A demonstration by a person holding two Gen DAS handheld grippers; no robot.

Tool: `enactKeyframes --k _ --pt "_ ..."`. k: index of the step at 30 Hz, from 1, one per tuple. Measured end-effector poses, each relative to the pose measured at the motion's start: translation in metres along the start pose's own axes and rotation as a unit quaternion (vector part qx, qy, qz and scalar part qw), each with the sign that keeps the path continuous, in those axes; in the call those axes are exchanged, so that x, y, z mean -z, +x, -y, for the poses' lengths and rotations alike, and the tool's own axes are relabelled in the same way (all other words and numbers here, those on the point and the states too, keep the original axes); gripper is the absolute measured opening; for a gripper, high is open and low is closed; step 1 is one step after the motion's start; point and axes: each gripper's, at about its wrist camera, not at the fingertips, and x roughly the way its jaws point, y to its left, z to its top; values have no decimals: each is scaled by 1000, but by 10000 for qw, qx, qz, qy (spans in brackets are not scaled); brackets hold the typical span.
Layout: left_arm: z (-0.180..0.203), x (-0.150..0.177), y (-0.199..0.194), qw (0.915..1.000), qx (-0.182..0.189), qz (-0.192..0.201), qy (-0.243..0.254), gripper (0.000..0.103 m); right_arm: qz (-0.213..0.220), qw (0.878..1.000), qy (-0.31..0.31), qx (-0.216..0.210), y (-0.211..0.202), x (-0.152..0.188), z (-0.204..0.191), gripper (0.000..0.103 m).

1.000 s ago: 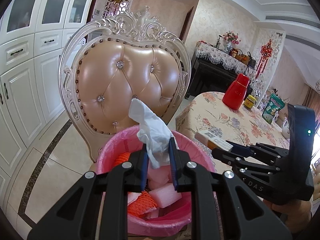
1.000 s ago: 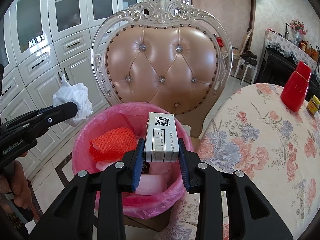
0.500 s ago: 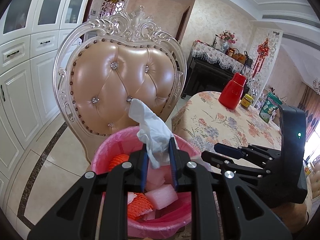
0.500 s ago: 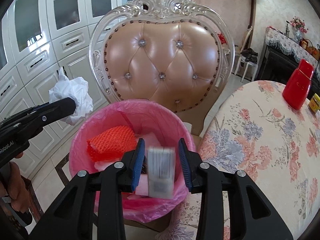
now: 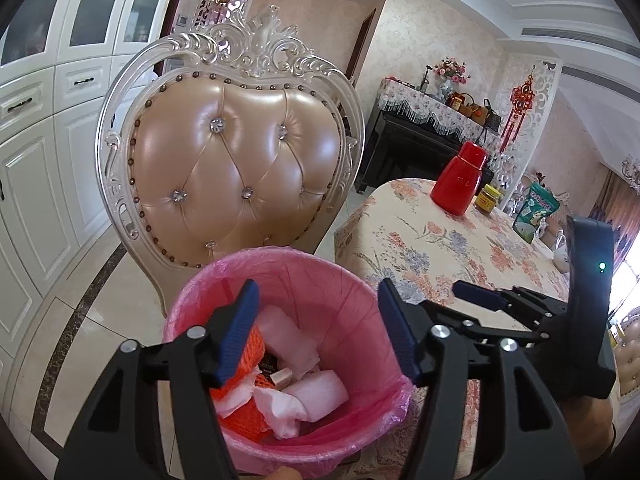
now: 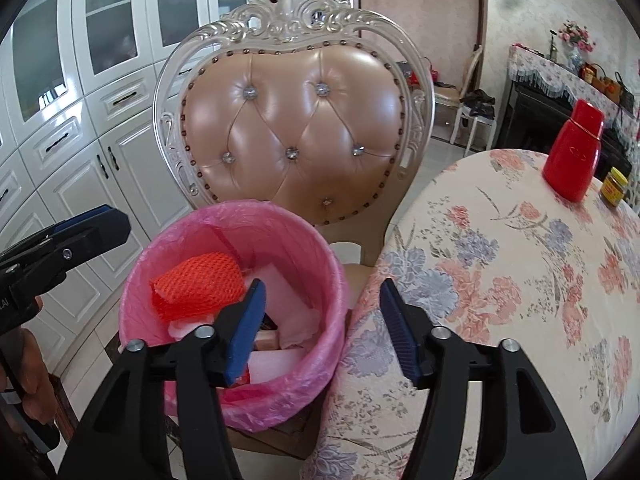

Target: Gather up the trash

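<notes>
- The pink-lined bin [image 5: 288, 344] stands upright on the chair seat [image 6: 352, 276], mouth up, just beside the floral tablecloth [image 6: 520, 280].
- Left gripper [image 5: 316, 332] hangs over the bin, jaws just sprung apart, gripping nothing.
- Right gripper [image 6: 320, 328], jaws likewise just parted, is empty at the bin's table-side rim.
- White tissue [image 5: 284, 408] lies crumpled among orange netting [image 6: 200, 284]; the small box [image 5: 280, 378] is half buried, its direction unclear.

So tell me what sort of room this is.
Most likely a home dining room: a table under a floral tablecloth, an ornate tufted dining chair, white built-in cabinets, and a draped upright piano behind.
</notes>
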Motion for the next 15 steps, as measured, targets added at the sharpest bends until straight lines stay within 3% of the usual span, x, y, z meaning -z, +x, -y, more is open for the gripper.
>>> enactKeyframes --k 2,4,15 --pt "0 1 -2 10000 -83 6 16 71 22 10000 40 -3 -3 2 2 60" --pt "-1 5 -4 9998 -179 -15 20 78 80 9999 111 0 -7 6 6 69" --pt "-9 37 -19 9979 -584 -278 16 80 348 9991 209 -93 -25 34 3 80"
